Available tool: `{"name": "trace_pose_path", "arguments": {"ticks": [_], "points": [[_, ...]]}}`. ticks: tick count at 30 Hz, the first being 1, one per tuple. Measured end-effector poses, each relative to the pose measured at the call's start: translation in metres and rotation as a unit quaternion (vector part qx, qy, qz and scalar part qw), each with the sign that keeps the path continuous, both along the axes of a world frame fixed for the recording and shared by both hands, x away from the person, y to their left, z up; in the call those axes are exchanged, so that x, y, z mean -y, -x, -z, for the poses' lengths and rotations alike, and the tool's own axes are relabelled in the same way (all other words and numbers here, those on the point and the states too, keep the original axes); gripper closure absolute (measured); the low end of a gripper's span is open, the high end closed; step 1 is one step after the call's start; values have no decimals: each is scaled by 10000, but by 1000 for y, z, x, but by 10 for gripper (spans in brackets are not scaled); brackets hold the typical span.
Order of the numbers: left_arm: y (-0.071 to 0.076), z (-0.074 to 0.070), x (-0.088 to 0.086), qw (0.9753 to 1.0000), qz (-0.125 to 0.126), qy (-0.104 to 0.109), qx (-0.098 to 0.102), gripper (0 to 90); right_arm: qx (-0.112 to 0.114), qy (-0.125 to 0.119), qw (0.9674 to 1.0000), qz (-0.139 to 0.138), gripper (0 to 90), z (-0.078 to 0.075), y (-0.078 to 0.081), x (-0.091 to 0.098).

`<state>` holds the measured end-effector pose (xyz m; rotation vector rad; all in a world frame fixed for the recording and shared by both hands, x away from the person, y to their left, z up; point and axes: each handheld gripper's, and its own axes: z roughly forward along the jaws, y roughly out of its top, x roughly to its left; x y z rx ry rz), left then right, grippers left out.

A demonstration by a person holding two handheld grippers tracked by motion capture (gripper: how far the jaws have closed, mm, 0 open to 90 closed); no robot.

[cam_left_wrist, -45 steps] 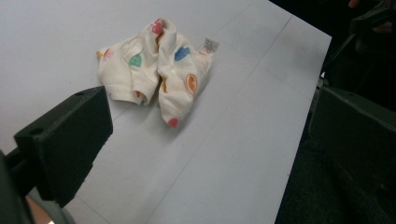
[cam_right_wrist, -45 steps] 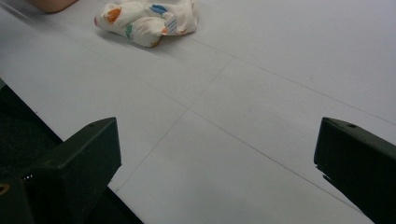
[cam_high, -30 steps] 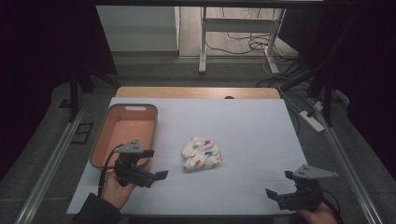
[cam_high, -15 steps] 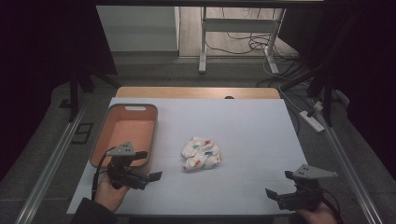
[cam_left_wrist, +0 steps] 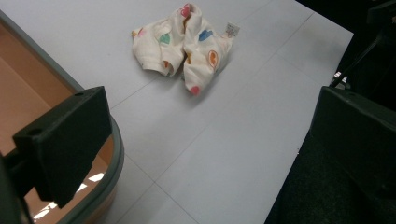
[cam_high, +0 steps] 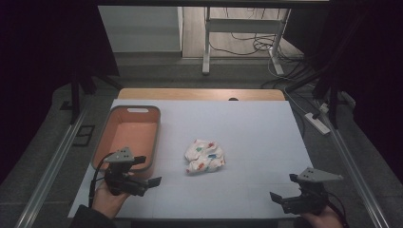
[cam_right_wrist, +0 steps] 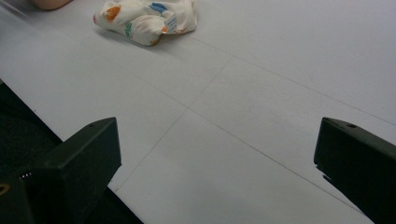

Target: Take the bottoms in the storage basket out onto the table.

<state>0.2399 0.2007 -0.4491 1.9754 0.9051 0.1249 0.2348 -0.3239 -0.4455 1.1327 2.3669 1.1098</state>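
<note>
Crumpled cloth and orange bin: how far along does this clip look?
Nothing looks done: the crumpled cloth lies mid-table, outside the orange bin. In hand: nothing; the left gripper beside the bin and the right gripper at the near edge are both open. Whatever handling is meant remains.

black hand-held gripper point(cam_high: 151, 182) | grey triangular plate point(cam_high: 122, 154) | sleeve point(cam_high: 83, 218) apparently dark
</note>
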Motion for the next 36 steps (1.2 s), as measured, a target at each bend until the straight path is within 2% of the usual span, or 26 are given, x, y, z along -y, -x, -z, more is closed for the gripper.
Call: {"name": "trace_pose_path", "arguments": {"ticks": [36], "points": [[15, 5, -24, 9992, -321, 218, -55, 0, -20, -17, 10000, 17, 9, 0, 0, 0]]}}
